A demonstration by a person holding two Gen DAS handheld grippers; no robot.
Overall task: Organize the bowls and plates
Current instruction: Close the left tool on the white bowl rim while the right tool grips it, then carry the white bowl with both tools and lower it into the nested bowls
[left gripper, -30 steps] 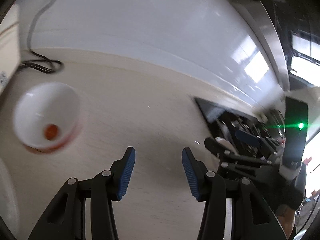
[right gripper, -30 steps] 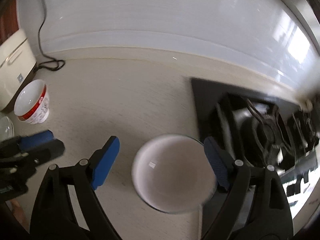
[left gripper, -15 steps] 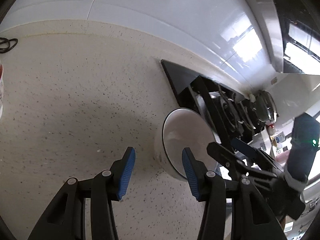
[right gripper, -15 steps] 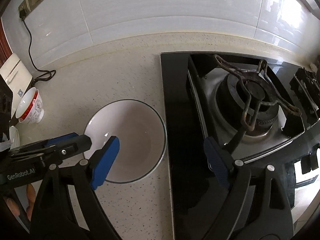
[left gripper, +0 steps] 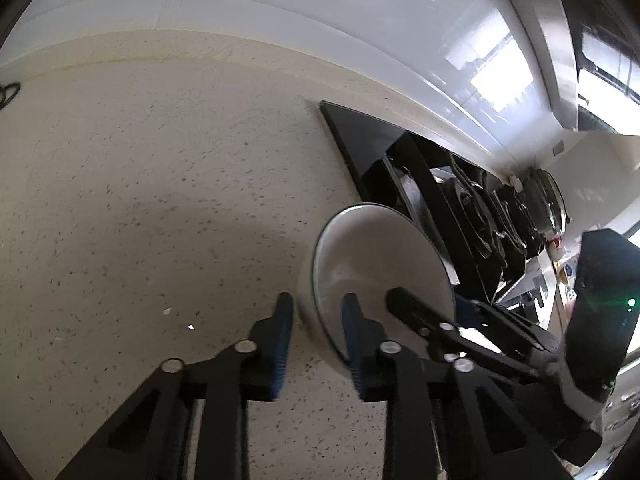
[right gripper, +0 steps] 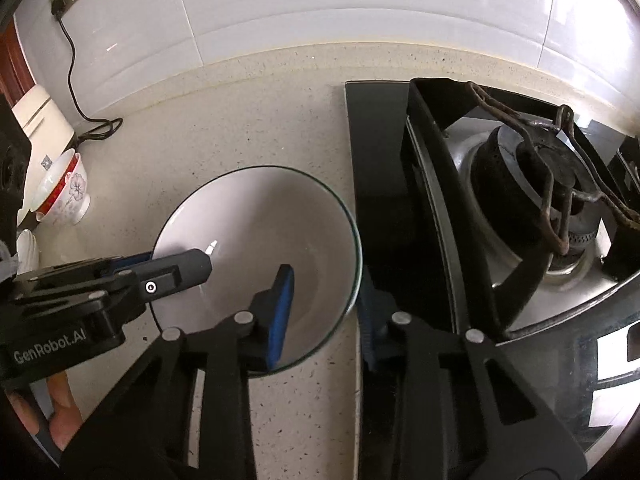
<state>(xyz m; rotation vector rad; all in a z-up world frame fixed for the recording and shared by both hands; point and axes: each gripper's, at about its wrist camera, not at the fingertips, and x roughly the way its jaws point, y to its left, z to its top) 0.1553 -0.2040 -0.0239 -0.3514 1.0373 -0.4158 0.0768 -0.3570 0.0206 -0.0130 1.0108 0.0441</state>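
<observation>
Now both my grippers, left (left gripper: 316, 322) and right (right gripper: 326, 308), have just closed their jaws on the white bowl (right gripper: 256, 248) rim, ready for lifting.

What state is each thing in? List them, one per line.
White bowl: upright on the counter, empty, gripped at opposite rims.
Left claw: just closed on the bowl's rim.
Right claw: just closed on the bowl's rim by the stove.
Red-rimmed bowl: upright, untouched.
Gas burner: unlit, no pot.
</observation>
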